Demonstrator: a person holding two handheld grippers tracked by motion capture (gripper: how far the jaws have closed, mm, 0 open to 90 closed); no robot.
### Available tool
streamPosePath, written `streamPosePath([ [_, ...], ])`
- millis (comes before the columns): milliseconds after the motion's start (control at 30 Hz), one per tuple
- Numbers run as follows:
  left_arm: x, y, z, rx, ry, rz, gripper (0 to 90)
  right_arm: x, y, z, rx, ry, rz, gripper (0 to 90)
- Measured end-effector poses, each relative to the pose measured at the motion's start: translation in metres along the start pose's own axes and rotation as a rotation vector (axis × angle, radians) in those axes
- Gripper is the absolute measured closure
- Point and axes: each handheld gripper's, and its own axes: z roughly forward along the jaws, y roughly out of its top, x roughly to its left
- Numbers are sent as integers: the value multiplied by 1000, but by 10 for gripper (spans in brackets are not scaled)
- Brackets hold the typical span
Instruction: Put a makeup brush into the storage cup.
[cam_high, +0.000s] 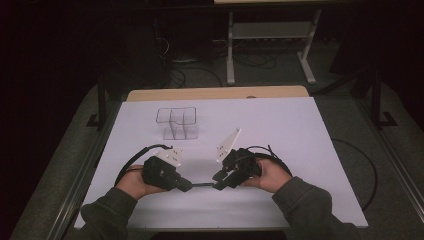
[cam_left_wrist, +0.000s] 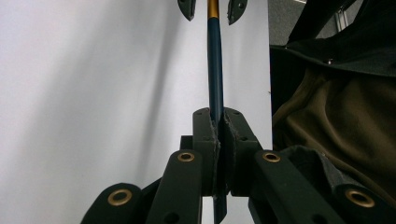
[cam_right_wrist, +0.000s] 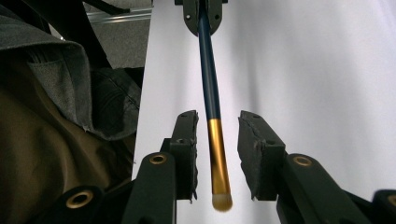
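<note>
In the high view, both hand-held grippers sit low in the frame over the white counter (cam_high: 280, 130), tips facing each other. The left hand-held gripper (cam_high: 186, 186) is at lower centre-left and the right hand-held gripper (cam_high: 218, 181) just right of it, with a thin makeup brush (cam_high: 202, 184) bridging the short gap between them.

In the left gripper view, the left hand-held gripper (cam_left_wrist: 217, 135) is pressed together on the dark blue handle of the brush (cam_left_wrist: 215, 70), which runs straight up the middle of the frame to the top edge, where its gold band lies between the other gripper's tips.

In the right gripper view, the right hand-held gripper (cam_right_wrist: 217, 135) is spread, one jaw on each side of the brush's gold band and pale tip at lower centre, neither jaw touching it.

A clear plastic organizer (cam_high: 177, 123) with compartments stands on the counter above and left of centre, well apart from the grippers.
</note>
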Motion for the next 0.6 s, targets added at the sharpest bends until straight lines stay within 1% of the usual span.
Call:
streamPosePath([
  [67, 0, 0, 0, -3, 1, 0, 846, 0, -1, -1, 0, 5, 13, 662],
  [100, 0, -1, -1, -5, 1, -1, 846, 0, -2, -2, 0, 0, 16, 661],
  [133, 0, -1, -1, -7, 2, -1, 846, -1, -3, -2, 0, 3, 9, 661],
  [200, 0, -1, -2, -7, 1, 0, 846, -1, -5, -2, -4, -1, 19, 662],
  [233, 0, -1, -2, -9, 1, 0, 846, -1, -5, -3, 0, 6, 21, 663],
  [300, 0, -2, -3, -12, 1, -2, 846, -1, -7, -3, 1, -2, 22, 673],
  [400, 0, -2, -3, -15, 3, -5, 846, -2, -8, -4, -2, 3, 24, 706],
  [433, 0, -2, -3, -16, 4, -5, 846, -2, -8, -4, 0, 5, 31, 723],
  [467, 0, -2, -3, -17, 4, -4, 846, -3, -8, -4, -1, 9, 24, 756],
  [533, 0, -2, -4, -18, 4, -3, 846, -3, -8, -4, 2, 20, 28, 790],
  [567, 0, -2, -4, -18, 4, -3, 845, -4, -9, -4, 4, 32, 34, 794],
  [600, 0, -2, -3, -18, 5, -3, 845, -4, -9, -4, 6, 33, 33, 798],
])
